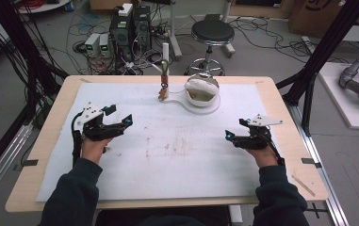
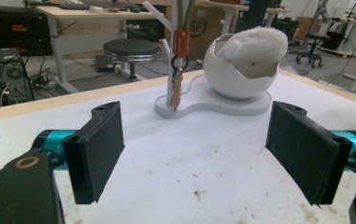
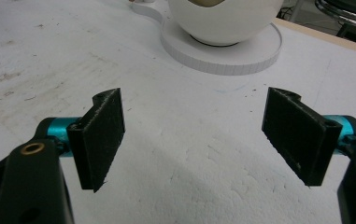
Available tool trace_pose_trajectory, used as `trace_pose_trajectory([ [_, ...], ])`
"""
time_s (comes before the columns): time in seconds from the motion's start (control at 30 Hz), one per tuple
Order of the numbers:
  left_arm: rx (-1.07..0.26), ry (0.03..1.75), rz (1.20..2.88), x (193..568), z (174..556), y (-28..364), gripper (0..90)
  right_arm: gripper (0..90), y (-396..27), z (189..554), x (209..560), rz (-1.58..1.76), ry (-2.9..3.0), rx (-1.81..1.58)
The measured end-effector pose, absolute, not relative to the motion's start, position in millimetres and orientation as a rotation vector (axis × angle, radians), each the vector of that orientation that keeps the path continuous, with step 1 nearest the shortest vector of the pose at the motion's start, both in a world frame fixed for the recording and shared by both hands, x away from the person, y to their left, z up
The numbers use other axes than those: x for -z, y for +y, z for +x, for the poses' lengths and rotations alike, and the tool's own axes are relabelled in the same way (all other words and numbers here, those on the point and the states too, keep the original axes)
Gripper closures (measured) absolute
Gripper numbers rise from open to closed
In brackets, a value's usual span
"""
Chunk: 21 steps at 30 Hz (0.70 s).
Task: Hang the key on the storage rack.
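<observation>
A white stand [image 1: 200, 107] sits at the far middle of the table; its flat base [image 2: 213, 105] carries a round white bowl [image 2: 241, 70] with a white fluffy cloth [image 2: 257, 44] in it and a thin branched post. From the post hangs an orange tag with a key ring and a small tan charm [image 2: 176, 88]. My left gripper [image 1: 119, 116] hovers over the left of the white mat, open and empty [image 2: 194, 154]. My right gripper [image 1: 236, 129] rests at the right, open, nothing between its jaws [image 3: 194, 140]. The bowl [image 3: 222, 18] lies ahead of it.
A white foam mat [image 1: 167, 155] with brown stains covers the wooden table [image 1: 50, 136]. Beyond the far edge stand a black stool [image 1: 211, 35], computer boxes [image 1: 130, 28] and cables on the floor. Black frame posts [image 1: 328, 42] rise at both sides.
</observation>
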<state>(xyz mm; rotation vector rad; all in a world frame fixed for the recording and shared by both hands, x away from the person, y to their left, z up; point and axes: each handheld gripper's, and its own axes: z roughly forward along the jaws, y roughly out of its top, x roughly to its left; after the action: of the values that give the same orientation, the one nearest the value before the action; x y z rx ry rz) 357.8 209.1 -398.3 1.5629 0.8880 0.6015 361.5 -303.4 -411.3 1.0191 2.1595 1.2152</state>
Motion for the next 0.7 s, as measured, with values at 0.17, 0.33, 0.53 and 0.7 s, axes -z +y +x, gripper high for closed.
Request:
trace_pose_trajectory([
  [0.17,-0.598,0.886,1.556,402.1,354.4,212.6,19.0,21.5,-303.5,360.3,410.8,1.023,2.157,-1.209],
  [0.33,-0.582,0.887,1.555,405.4,350.4,215.5,19.0,21.5,-303.1,358.0,409.6,1.022,2.156,-1.191],
  [0.53,-0.549,0.904,1.555,409.2,348.4,215.4,19.0,21.5,-302.4,356.4,408.3,1.025,2.155,-1.193],
  [0.7,-0.553,0.899,1.562,408.8,346.9,215.0,19.0,21.5,-302.6,357.2,408.6,1.029,2.152,-1.194],
])
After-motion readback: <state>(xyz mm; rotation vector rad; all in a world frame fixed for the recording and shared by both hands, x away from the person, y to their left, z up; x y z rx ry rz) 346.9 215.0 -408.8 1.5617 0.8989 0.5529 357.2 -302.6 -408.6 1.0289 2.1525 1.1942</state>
